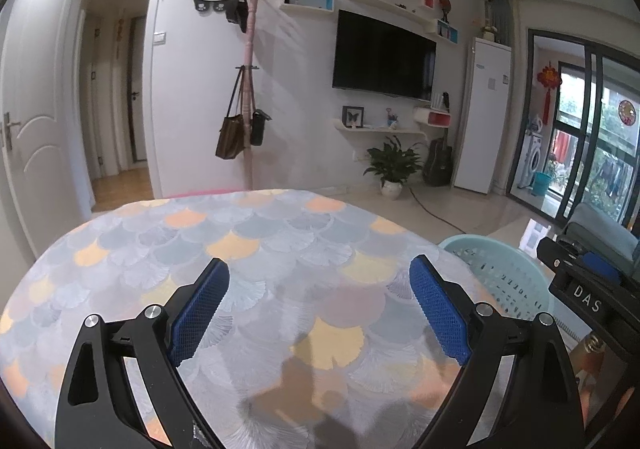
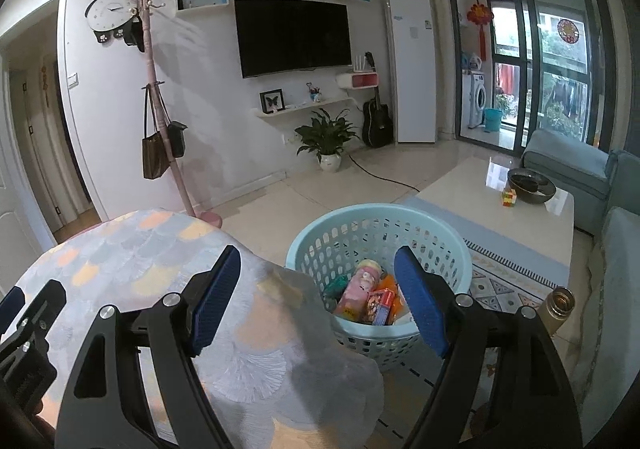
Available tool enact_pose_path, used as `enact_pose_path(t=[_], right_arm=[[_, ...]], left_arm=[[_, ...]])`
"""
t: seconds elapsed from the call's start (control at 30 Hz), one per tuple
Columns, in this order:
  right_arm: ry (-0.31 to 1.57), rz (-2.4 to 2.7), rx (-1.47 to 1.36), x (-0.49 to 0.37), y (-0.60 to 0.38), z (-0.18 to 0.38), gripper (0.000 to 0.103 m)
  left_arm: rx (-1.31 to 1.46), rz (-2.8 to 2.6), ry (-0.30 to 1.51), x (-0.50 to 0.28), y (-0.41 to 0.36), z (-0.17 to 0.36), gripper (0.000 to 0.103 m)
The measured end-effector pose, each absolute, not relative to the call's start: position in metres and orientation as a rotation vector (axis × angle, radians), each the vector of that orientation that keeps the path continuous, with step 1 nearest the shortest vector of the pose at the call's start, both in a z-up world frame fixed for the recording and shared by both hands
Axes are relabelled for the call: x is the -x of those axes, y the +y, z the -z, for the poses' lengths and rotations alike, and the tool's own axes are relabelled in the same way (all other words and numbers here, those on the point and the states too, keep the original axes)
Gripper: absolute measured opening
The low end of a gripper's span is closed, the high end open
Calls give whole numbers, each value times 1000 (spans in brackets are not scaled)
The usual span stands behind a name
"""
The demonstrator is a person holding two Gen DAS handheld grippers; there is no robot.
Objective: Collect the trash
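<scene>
A light blue plastic basket stands on the floor beside the table; its rim also shows in the left wrist view. Inside lie several pieces of trash: a pink bottle, a red carton and orange and green wrappers. My right gripper is open and empty, above the table's right edge and the basket. My left gripper is open and empty over the table with the scale-pattern cloth. No trash shows on the cloth.
The right gripper's body sits at the right of the left wrist view. A coat rack with bags stands behind the table. A coffee table with a bowl, a rug, a sofa and a metal bottle lie right.
</scene>
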State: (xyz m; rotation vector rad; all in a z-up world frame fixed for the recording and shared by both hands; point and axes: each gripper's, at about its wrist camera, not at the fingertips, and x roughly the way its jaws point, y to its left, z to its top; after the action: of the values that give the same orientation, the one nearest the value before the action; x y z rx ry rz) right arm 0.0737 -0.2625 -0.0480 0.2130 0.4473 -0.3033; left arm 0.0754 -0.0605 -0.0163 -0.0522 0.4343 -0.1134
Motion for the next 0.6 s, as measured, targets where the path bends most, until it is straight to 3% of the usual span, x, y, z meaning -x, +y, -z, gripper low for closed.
enact_pose_path(t=[0.6], right_arm=[[434,317,-192,-69,-263,44,75]], left_arm=[[43,138,446,-76,-61,15,89]])
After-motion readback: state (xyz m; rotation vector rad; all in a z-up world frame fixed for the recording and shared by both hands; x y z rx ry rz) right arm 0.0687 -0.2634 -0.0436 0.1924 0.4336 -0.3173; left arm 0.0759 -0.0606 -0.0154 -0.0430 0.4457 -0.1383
